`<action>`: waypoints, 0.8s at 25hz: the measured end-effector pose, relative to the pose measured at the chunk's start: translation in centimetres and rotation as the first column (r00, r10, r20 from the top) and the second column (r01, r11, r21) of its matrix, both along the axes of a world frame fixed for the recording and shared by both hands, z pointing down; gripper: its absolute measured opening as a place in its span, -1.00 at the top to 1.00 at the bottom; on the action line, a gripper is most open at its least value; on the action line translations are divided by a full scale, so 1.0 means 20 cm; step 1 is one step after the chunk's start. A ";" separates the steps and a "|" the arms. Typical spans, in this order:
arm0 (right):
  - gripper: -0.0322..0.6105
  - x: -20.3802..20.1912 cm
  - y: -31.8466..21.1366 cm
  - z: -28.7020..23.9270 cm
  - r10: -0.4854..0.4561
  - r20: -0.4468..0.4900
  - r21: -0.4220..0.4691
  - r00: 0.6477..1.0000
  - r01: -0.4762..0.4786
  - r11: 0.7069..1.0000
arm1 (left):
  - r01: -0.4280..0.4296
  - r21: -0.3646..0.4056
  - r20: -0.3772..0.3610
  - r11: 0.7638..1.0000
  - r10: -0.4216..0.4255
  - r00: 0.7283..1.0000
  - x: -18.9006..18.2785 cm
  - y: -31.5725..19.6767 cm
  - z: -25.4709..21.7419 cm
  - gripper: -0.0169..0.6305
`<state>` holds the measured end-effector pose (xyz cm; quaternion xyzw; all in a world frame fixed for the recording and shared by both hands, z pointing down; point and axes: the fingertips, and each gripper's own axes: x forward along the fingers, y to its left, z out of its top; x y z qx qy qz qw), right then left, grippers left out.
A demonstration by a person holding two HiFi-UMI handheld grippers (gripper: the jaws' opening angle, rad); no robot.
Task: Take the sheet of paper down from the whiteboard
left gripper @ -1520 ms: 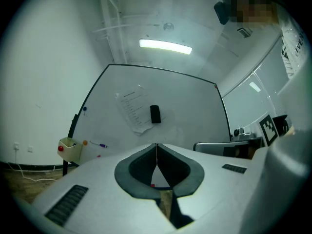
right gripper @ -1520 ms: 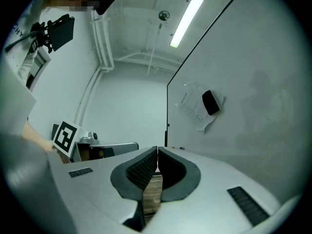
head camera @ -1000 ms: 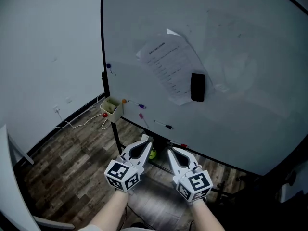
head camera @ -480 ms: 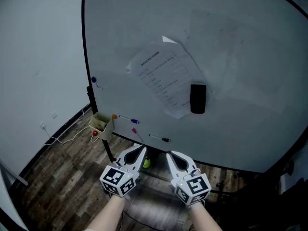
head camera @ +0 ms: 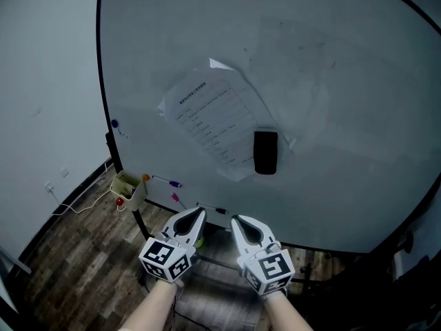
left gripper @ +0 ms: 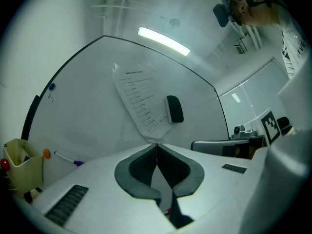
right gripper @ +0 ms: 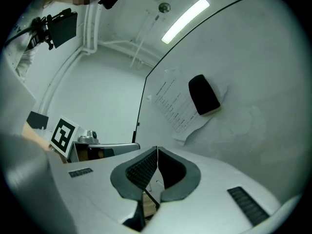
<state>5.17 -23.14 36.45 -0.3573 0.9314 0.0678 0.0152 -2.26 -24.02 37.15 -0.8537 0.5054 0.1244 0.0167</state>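
Head view: I was looking at the whiteboard (head camera: 331,61) with both tools held low in front of its bottom edge.
Sheet of paper: the sheet of paper (head camera: 207,119) hung tilted near the whiteboard's middle. Its top corner curled off the whiteboard's face.
Black eraser: the black eraser (head camera: 265,152) sat on the whiteboard over the sheet's lower right edge, and I judged it to be pinning the sheet there.
Left hand-held gripper: the left hand-held gripper (head camera: 199,213) had its jaws pressed together on nothing, well short of the whiteboard.
Right hand-held gripper: the right hand-held gripper (head camera: 235,219) was likewise closed and empty, just beside the left one.
Task state: I judged it not started, as the sheet was untouched on the whiteboard.
Risk, tearing: if I pulled the sheet while the eraser pinned it, the paper could rip at that edge.
Risk, eraser: lifted carelessly, the eraser could slip and fall to the floor (head camera: 76,254) under the whiteboard.
Risk, jaws: with closed jaws I could only push and crease the sheet against the whiteboard.
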 end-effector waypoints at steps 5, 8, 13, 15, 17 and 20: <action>0.84 0.03 -0.04 -0.06 0.006 -0.017 0.039 1.000 -0.005 0.999 | -0.012 0.032 -0.005 0.999 0.012 1.000 0.05 -0.05 -0.08 0.90; 0.84 0.03 -0.07 -0.07 0.029 -0.033 0.062 0.999 -0.026 0.998 | -0.023 0.045 -0.002 0.999 0.023 1.000 0.07 -0.07 -0.10 0.90; 0.84 0.02 -0.13 -0.11 0.097 -0.017 0.079 0.995 -0.096 0.992 | -0.044 0.064 0.000 0.997 0.044 0.999 0.02 -0.13 -0.15 0.90; 0.84 0.00 -0.17 -0.14 0.134 -0.009 0.087 0.991 -0.133 0.987 | -0.055 0.077 -0.002 0.995 0.055 0.998 -0.02 -0.18 -0.17 0.90; 0.84 -0.01 -0.20 -0.17 0.173 0.001 0.093 0.985 -0.173 0.981 | -0.068 0.088 -0.001 0.994 0.069 0.998 -0.05 -0.21 -0.20 0.90; 0.84 -0.01 -0.24 -0.18 0.236 0.018 0.090 0.972 -0.237 0.967 | -0.106 0.087 0.009 0.991 0.106 0.994 -0.09 -0.26 -0.22 0.90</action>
